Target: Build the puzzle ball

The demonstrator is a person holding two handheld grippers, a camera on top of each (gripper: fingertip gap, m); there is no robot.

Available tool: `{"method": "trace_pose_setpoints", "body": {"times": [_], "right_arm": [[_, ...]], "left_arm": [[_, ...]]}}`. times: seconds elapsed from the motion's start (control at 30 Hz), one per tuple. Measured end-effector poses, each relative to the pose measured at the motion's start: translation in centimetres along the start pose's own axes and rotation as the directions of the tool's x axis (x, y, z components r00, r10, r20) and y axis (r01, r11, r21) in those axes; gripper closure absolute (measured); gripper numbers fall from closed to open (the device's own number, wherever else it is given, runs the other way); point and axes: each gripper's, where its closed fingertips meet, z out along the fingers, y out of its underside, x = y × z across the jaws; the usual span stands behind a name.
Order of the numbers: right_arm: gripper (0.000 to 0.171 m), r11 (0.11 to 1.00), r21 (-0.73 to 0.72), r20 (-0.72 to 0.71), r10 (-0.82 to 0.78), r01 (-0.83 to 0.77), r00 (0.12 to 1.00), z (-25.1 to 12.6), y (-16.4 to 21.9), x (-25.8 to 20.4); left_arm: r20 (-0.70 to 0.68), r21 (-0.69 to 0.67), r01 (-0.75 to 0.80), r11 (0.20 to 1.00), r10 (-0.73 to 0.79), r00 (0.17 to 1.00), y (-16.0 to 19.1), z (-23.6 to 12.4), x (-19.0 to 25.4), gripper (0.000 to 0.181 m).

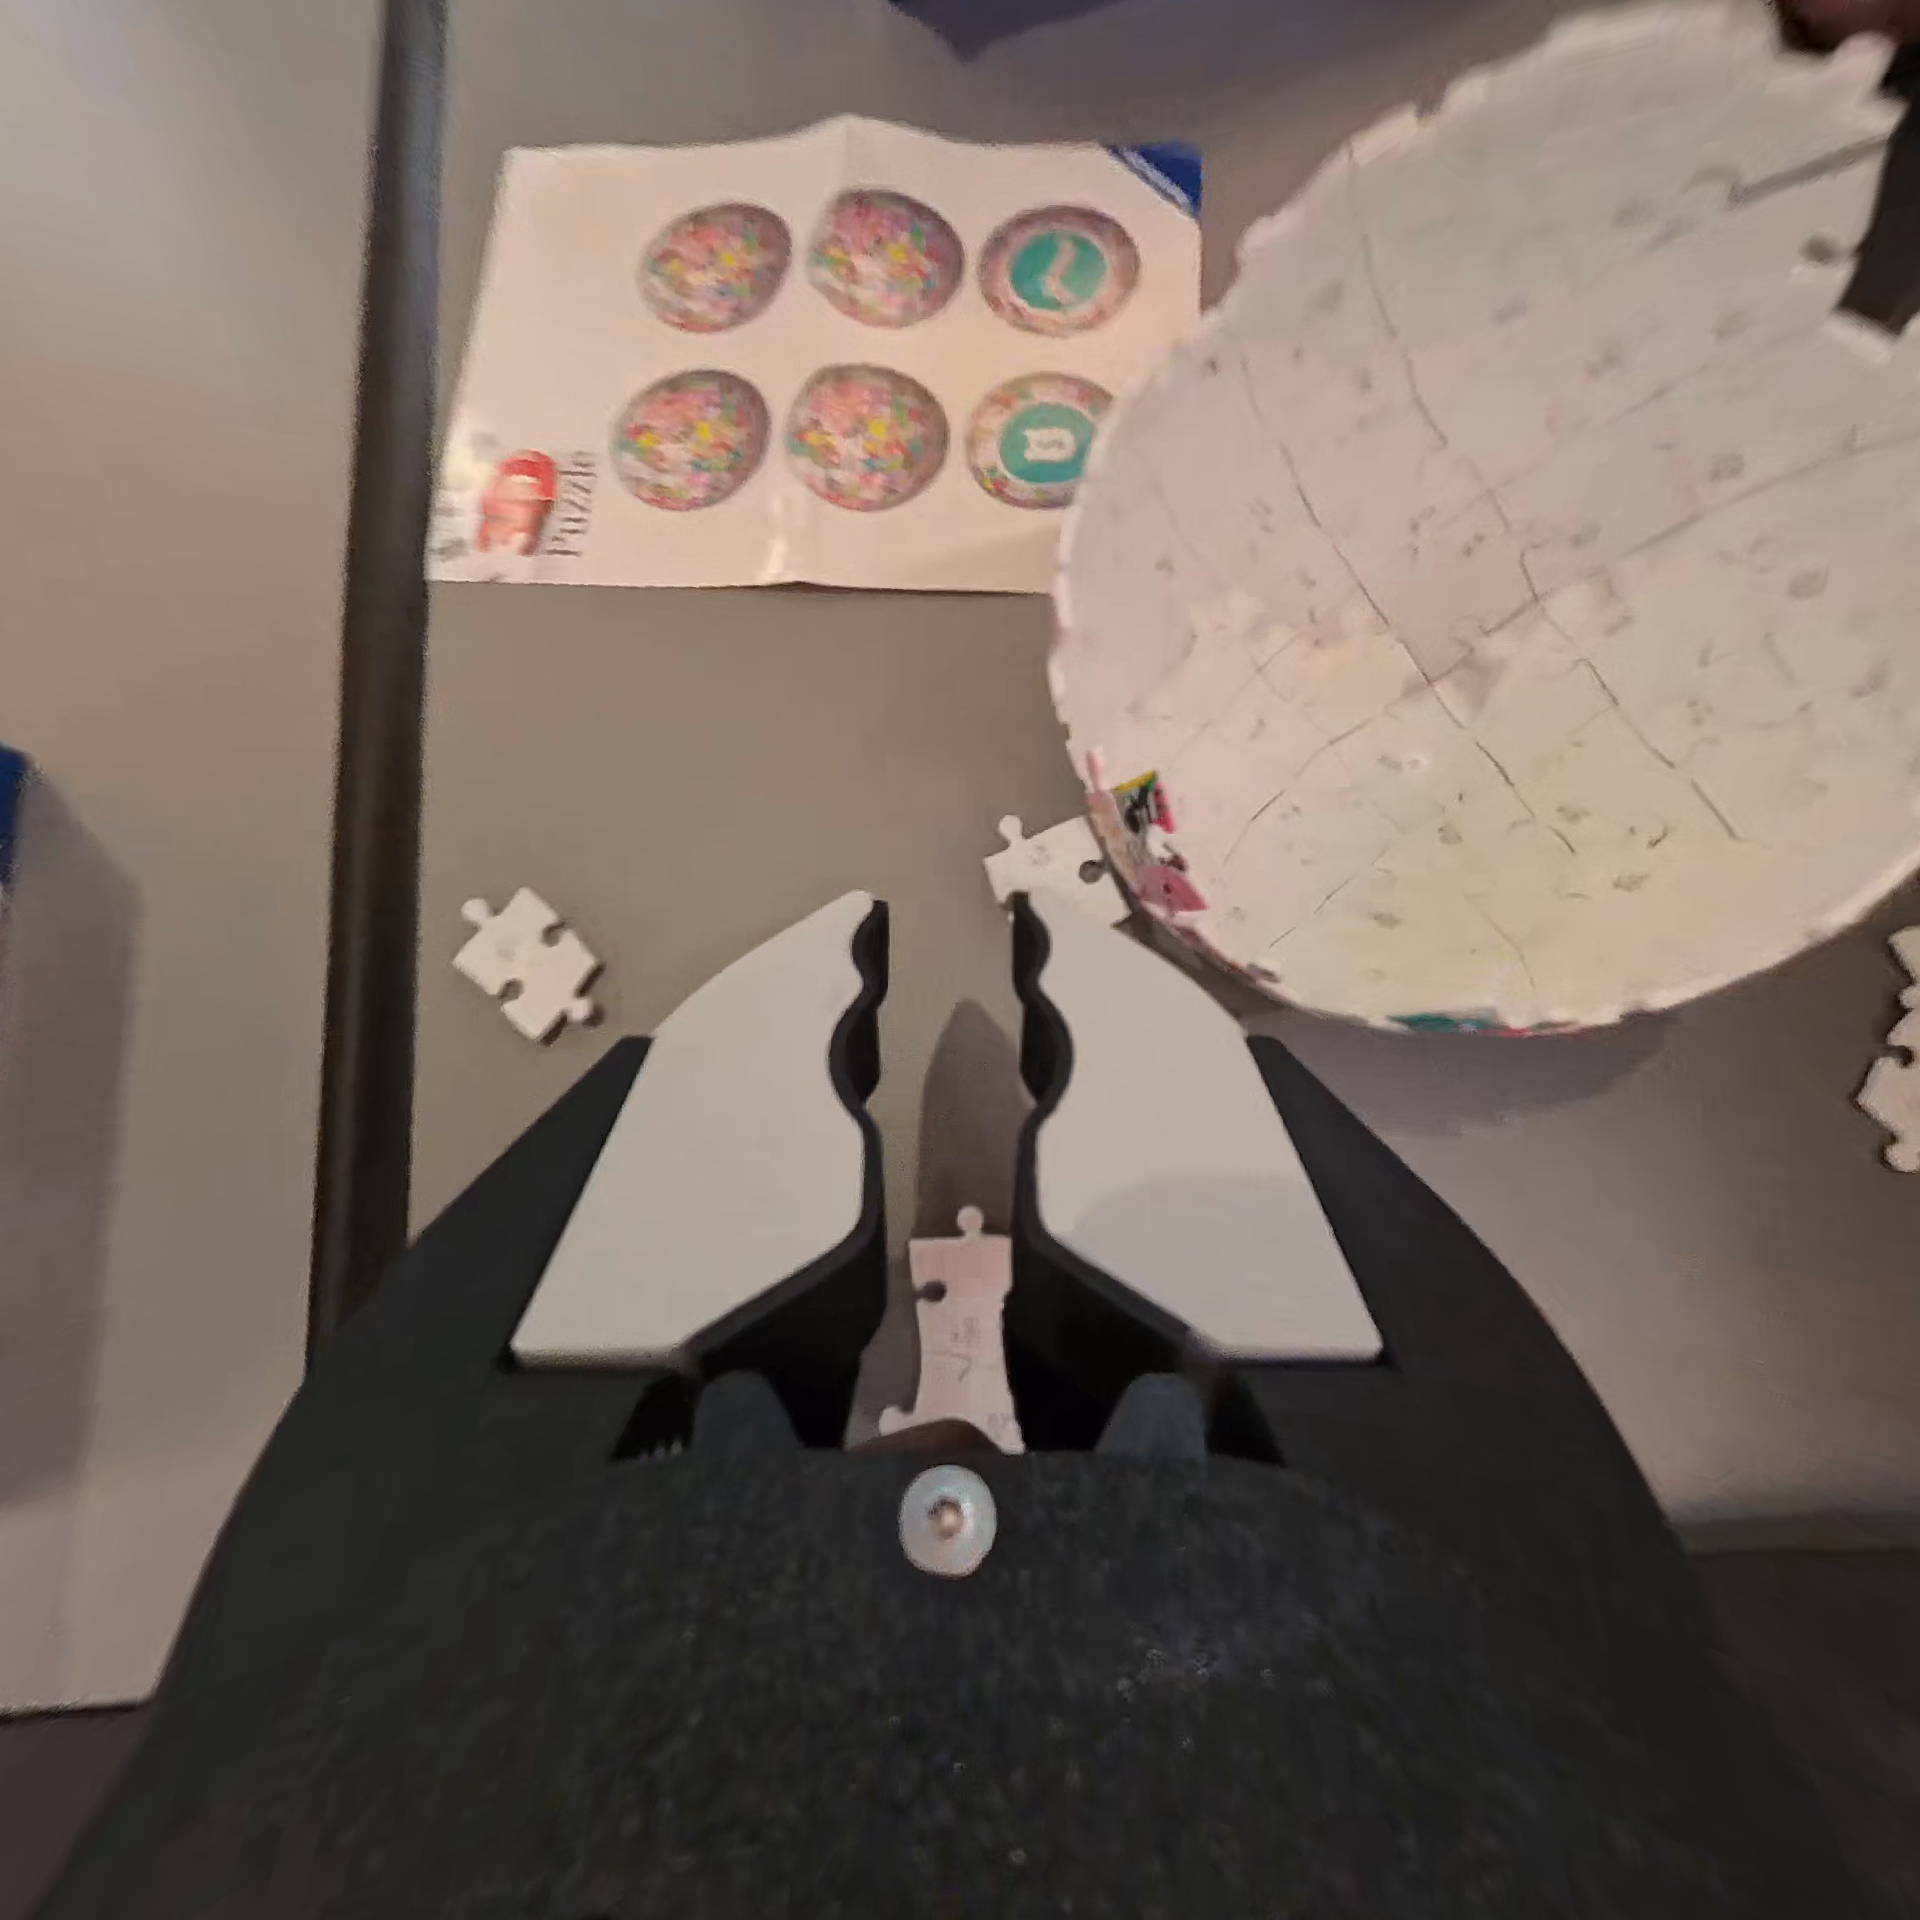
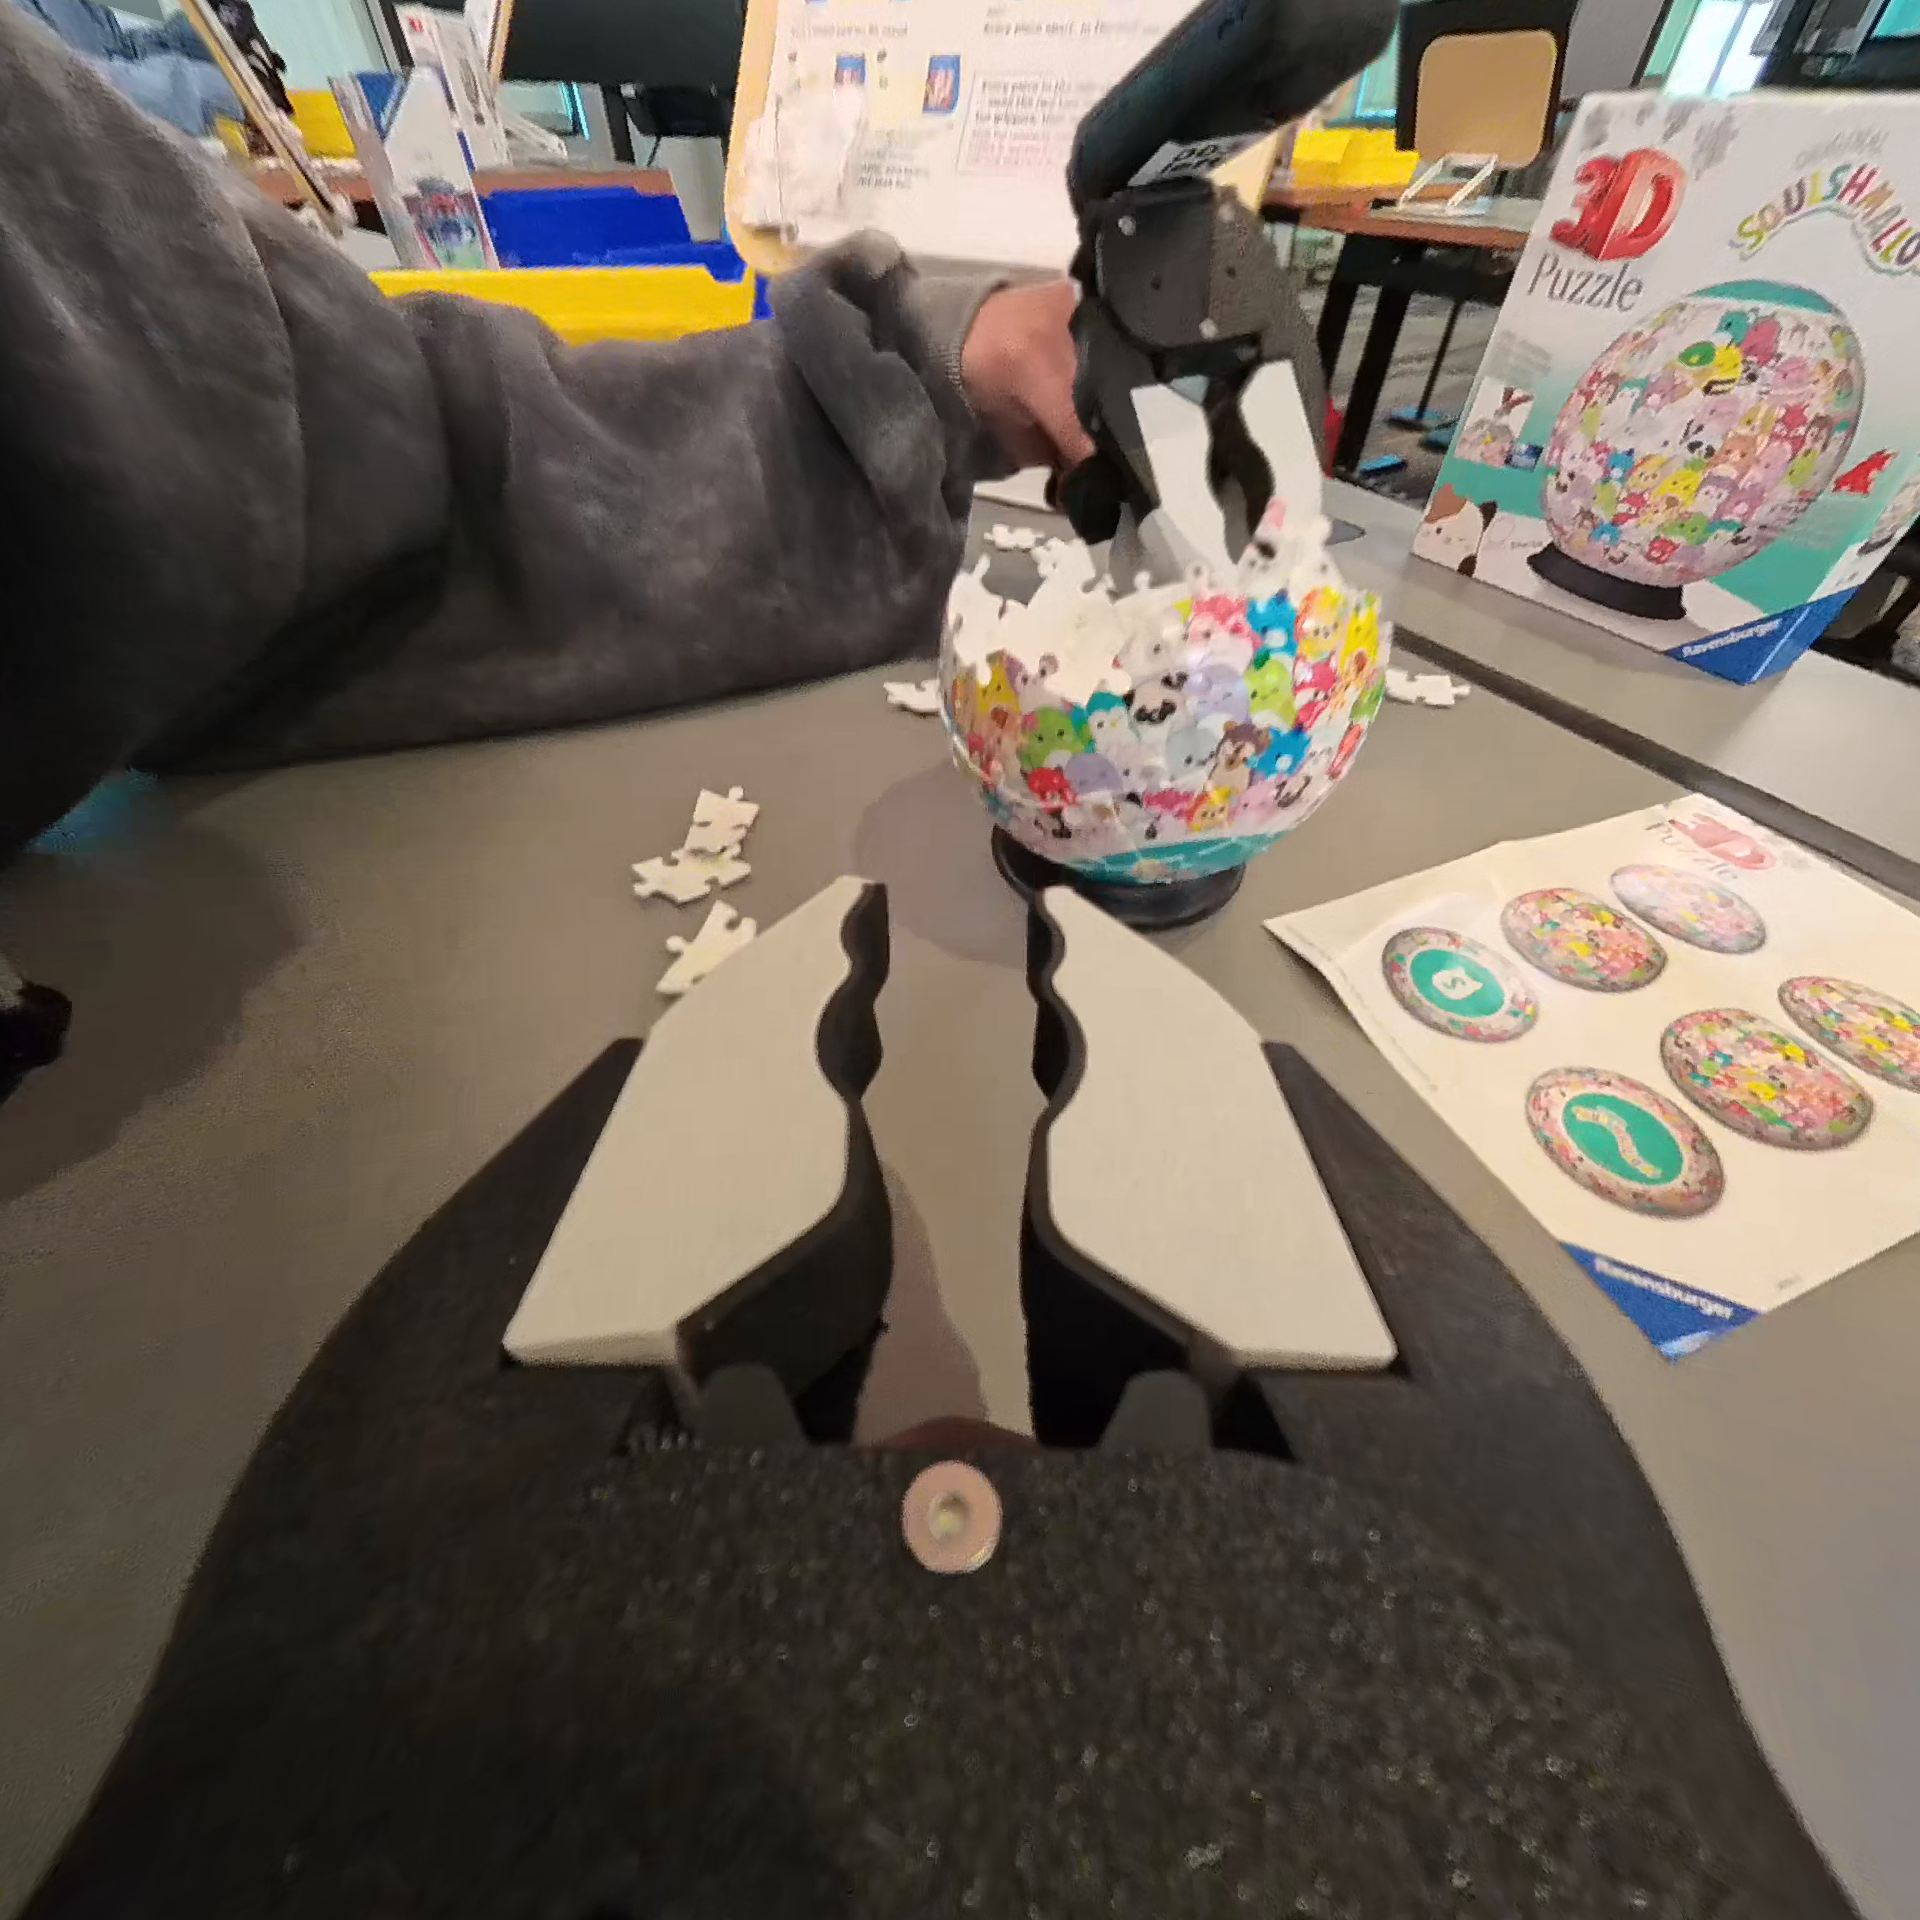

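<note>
- Your left gripper (image 1: 949, 914), jaws slightly parted and empty, hangs just left of the half-built, white-lined colourful puzzle ball (image 1: 1507, 623).
- Right gripper (image 2: 956, 904) idles ajar, empty too.
- Next: pinch a loose white jigsaw piece (image 1: 530, 961) (probably the one to the left).

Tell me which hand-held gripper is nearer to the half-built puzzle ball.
Left. The left hand-held gripper hangs right over the puzzle ball's open rim, while the right hand-held gripper sits back on the near side, low over the table.

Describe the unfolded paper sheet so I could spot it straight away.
Start at the half-built puzzle ball on its dark stand on the grey table. The sheet lies flat just right of it, nearer than the upright puzzle box. Unlike the blank white loose pieces, it shows six round ball pictures.
</note>
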Motion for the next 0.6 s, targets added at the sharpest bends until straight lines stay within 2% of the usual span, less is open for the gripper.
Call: {"method": "trace_pose_setpoints", "body": {"times": [0.1,0.17,0.27,0.37,0.47,0.6], "right_arm": [[0.146,1.0,-0.022,-0.003,-0.021,0.021,1.0,-0.2,0.6,-0.4],[0.146,0.999,-0.028,-0.001,-0.026,0.026,1.0,-0.2,0.6,-0.6],[0.146,0.999,-0.024,0.001,-0.022,0.022,1.0,-0.2,0.6,-0.7],[0.146,0.999,-0.034,-0.001,-0.019,0.019,1.0,0.1,0.7,-0.7],[0.146,0.998,-0.049,0.003,-0.027,0.027,1.0,0.6,1.0,-0.9],[0.146,0.997,-0.065,0.011,-0.039,0.04,0.999,0.9,1.2,-1.1]], "left_arm": [[-0.055,-0.055,-0.067,0.996,0.064,0.996,0.8,2.1,1.0,0.148],[-0.085,-0.101,-0.098,0.99,0.09,0.992,1.7,3.1,1.1,0.133],[-0.137,-0.108,-0.111,0.988,0.096,0.986,2.1,3.8,1.3,0.131],[-0.175,-0.093,-0.112,0.989,0.094,0.98,2.0,3.8,1.8,0.136],[-0.153,-0.107,-0.139,0.984,0.122,0.981,2.4,3.9,1.5,0.137],[-0.134,-0.081,-0.102,0.991,0.091,0.987,2.4,3.3,0.9,0.151]]}}
